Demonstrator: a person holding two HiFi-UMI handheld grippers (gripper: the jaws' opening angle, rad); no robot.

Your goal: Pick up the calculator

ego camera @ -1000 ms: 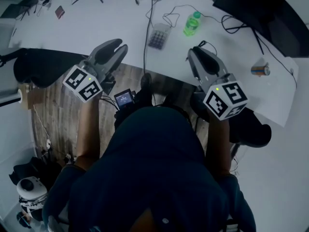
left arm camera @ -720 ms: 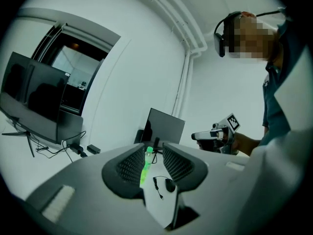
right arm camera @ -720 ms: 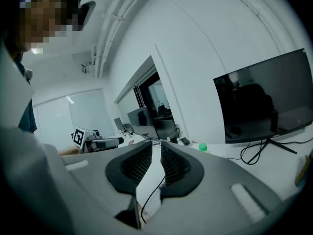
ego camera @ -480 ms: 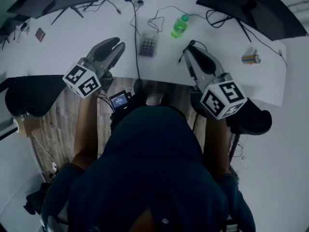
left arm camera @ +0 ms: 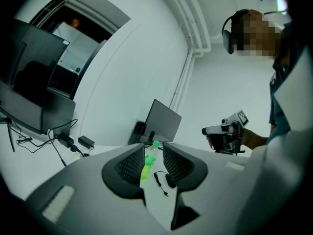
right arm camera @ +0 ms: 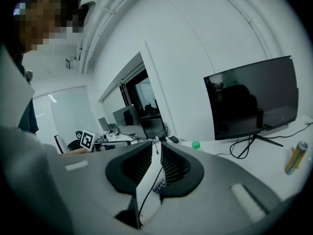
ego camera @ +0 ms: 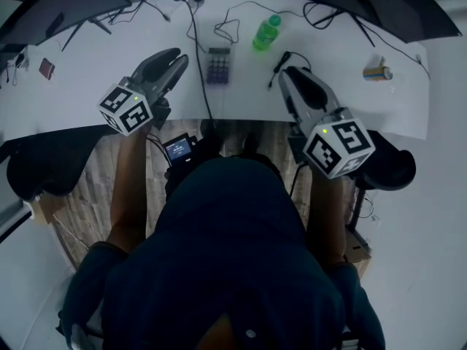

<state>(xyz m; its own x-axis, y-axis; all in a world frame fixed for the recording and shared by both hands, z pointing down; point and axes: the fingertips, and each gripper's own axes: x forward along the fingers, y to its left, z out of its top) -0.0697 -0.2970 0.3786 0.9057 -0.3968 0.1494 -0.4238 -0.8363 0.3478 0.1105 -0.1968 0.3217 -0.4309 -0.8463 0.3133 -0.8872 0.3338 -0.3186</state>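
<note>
A small dark card [ego camera: 47,68] lies near the left end of the white desk [ego camera: 102,49], under a dark monitor [ego camera: 58,13]. The left gripper [ego camera: 176,57] reaches just over the desk's near edge, close to level, its cube [ego camera: 126,109] showing black-and-white square markers. Its fingers stand a little apart with nothing between them. Below it, a small lit screen [ego camera: 179,148] sits at the person's chest, its print too small to read. The calculator [ego camera: 217,65] lies flat on the desk between the two grippers, just right of a black cable [ego camera: 195,46] and apart from both. Behind it and to the right stands a green bottle [ego camera: 266,33]. The right gripper [ego camera: 290,73] tilts slightly down over the desk edge, its fingers narrowly apart and empty. Further right lie a small can [ego camera: 378,72] and a second monitor [ego camera: 372,6]. Wood floor [ego camera: 80,188] shows under the desk.
</note>
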